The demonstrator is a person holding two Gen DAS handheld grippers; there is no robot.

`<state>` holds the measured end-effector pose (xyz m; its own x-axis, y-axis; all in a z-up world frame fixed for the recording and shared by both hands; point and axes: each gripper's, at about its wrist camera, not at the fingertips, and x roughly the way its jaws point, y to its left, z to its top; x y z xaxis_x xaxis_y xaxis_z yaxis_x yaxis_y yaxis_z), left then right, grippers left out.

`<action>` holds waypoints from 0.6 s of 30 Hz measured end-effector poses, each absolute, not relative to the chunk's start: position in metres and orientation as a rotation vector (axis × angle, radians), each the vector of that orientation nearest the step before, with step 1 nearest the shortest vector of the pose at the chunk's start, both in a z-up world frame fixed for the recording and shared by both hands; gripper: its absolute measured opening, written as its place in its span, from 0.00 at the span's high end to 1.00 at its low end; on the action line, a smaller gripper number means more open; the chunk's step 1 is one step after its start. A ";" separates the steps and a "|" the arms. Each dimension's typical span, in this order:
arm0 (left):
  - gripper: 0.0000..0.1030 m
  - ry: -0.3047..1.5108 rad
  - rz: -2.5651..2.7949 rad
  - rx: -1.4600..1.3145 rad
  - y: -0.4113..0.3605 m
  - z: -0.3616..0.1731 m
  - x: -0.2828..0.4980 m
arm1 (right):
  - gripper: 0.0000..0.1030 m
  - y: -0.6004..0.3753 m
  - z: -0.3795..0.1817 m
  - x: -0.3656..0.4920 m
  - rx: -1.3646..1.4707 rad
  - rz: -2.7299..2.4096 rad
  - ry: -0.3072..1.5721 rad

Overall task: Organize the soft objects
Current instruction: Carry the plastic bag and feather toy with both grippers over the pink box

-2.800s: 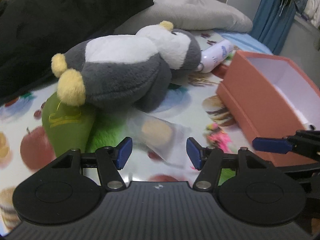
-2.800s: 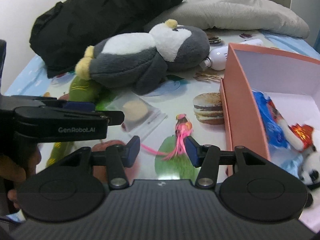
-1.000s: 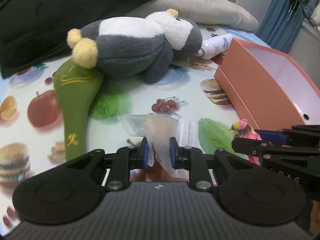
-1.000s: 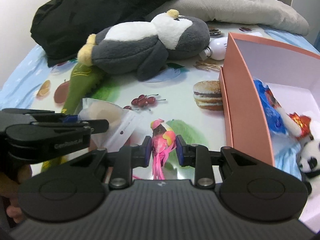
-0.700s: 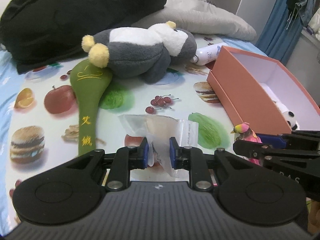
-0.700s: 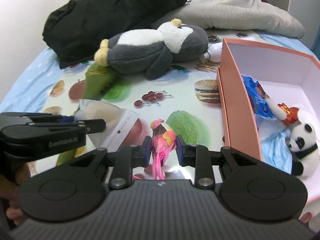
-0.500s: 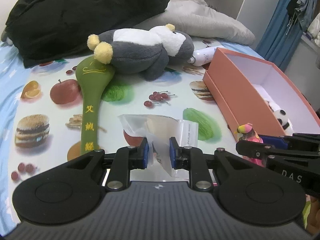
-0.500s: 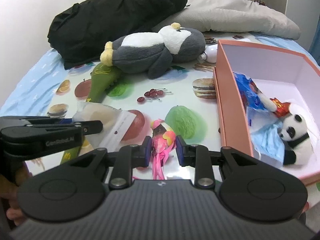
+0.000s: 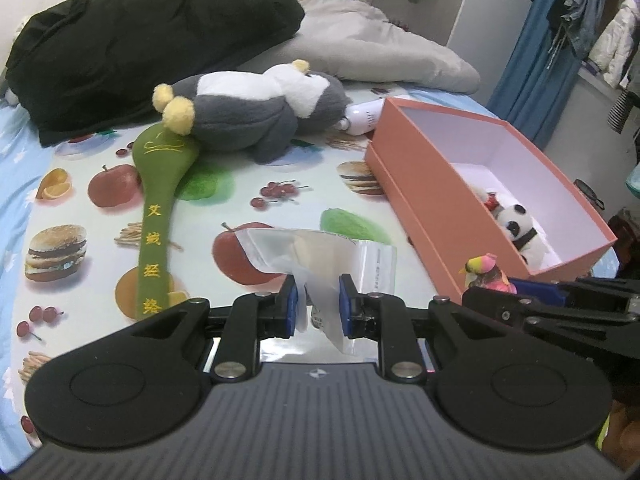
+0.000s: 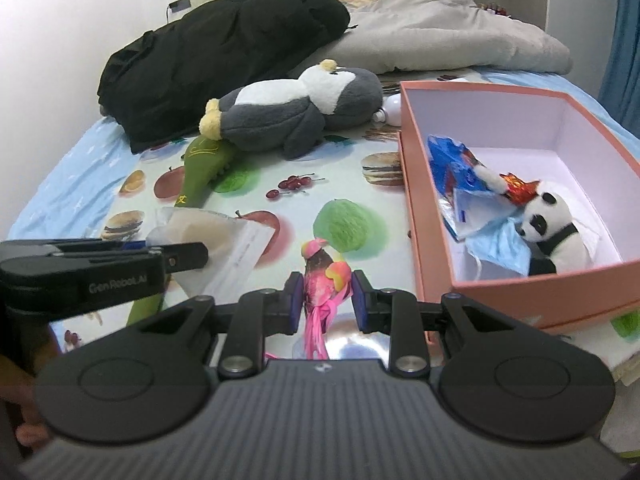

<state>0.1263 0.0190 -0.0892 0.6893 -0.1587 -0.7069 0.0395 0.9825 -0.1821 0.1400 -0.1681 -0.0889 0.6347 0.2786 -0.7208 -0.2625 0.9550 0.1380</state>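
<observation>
A: Two items in hand, three already in the box point(image 10: 432, 208): blue wrapper point(image 10: 448, 160), face mask point(image 10: 500, 248), toy panda point(image 10: 552, 224).

B: Left on the bed?

A: Left to right: green pouch point(image 9: 160, 184), plush penguin point(image 9: 256, 116), white bottle point(image 9: 362, 118) behind it. Roughly halfway, I'd say.

B: Jaws?

A: Left gripper point(image 9: 318, 306) is clamped, narrow gap, on a clear plastic bag point(image 9: 316, 256) with a beige pad inside, held above the sheet. Right gripper point(image 10: 323, 300) is pinched on a pink toy bird point(image 10: 324, 276), just left of the box's near corner.

B: Next?

A: Likely drop both in the box.
</observation>
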 end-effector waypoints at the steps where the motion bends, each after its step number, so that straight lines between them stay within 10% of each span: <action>1: 0.76 0.803 -0.115 -0.156 0.017 -0.089 0.125 | 0.72 -0.171 -0.090 0.138 0.024 0.306 0.824; 18: 0.77 0.728 -0.165 -0.164 -0.011 -0.065 0.116 | 0.72 -0.208 -0.076 0.119 0.057 0.293 0.726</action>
